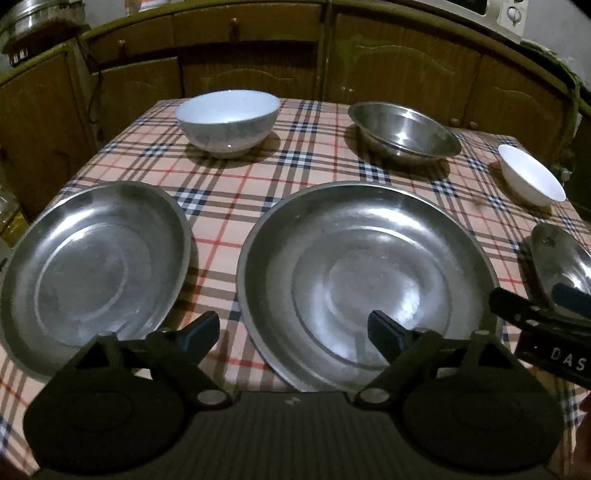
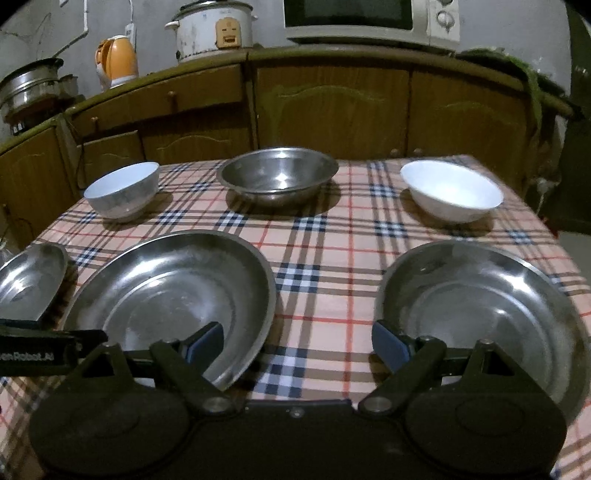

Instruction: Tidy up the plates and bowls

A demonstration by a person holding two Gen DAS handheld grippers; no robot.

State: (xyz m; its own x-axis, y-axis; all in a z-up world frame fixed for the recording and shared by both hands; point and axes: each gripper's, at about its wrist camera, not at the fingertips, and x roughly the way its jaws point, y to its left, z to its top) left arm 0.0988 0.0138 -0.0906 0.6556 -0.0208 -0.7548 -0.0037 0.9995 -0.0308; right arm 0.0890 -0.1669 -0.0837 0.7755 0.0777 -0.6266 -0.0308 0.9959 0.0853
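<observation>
Both claws stand with their jaws spread wide and nothing between them, hovering at the near edge of the counter (image 1: 295, 184), which is covered with a plaid cloth. Left claw (image 1: 295, 334) has one blue pad over the cloth gap and the other over the near rim of the large steel plate (image 1: 365, 284). Right claw (image 2: 297, 341) straddles the cloth strip between that large plate and the right steel plate (image 2: 480, 317), with a pad over each plate's near rim.

From left to right in the near row, the left steel plate (image 1: 96, 273) lies flat at the near left, the large steel plate sits just beside it in the middle, and the right steel plate lies at the near right, apart from the large one. All three rest upright on the cloth, not touching.

In the far row, the grey-white bowl (image 1: 227, 123) stands at the far left, the steel bowl (image 1: 404, 134) in the far middle, and the small white bowl (image 2: 452, 192) at the far right, each well apart from the others.

Beyond the counter run wooden cabinets (image 2: 332, 107); on their top, left to right, stand an orange kettle (image 2: 116, 61), a rice cooker (image 2: 210, 29) and a microwave (image 2: 369, 20).
</observation>
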